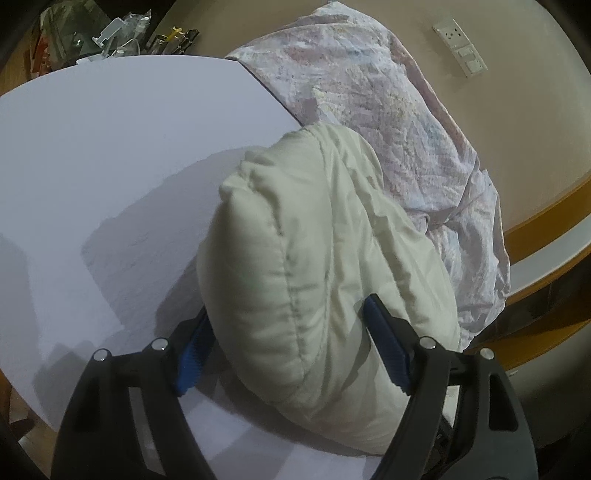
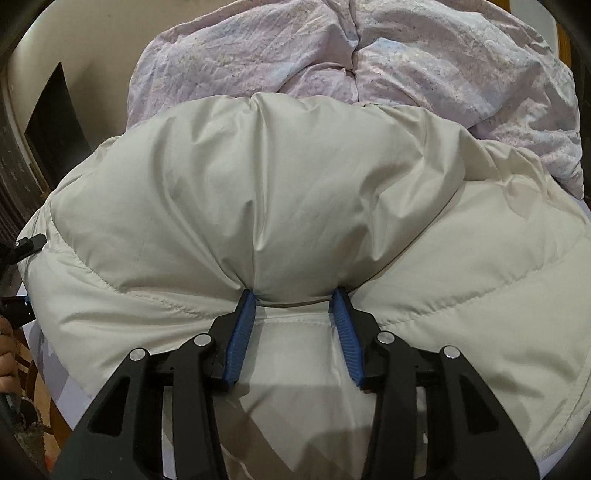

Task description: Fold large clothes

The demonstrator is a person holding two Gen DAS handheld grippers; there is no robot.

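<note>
A puffy cream quilted jacket (image 1: 314,236) lies bunched on the white table (image 1: 92,166). In the left wrist view my left gripper (image 1: 288,314) straddles a thick folded end of it, blue pads (image 1: 388,347) pressing each side. In the right wrist view the jacket (image 2: 277,177) fills the frame, and my right gripper (image 2: 295,295) is closed on a bulging fold of it, blue pads (image 2: 240,332) pinching the fabric between them. The left gripper's black tip (image 2: 29,242) shows at the jacket's left edge.
A crumpled lilac patterned quilt (image 1: 369,92) lies behind the jacket, also in the right wrist view (image 2: 406,55). Clutter of plastic packets (image 1: 110,33) sits past the table's far edge. A wall socket (image 1: 460,44) and a wooden bed rail (image 1: 546,206) are at the right.
</note>
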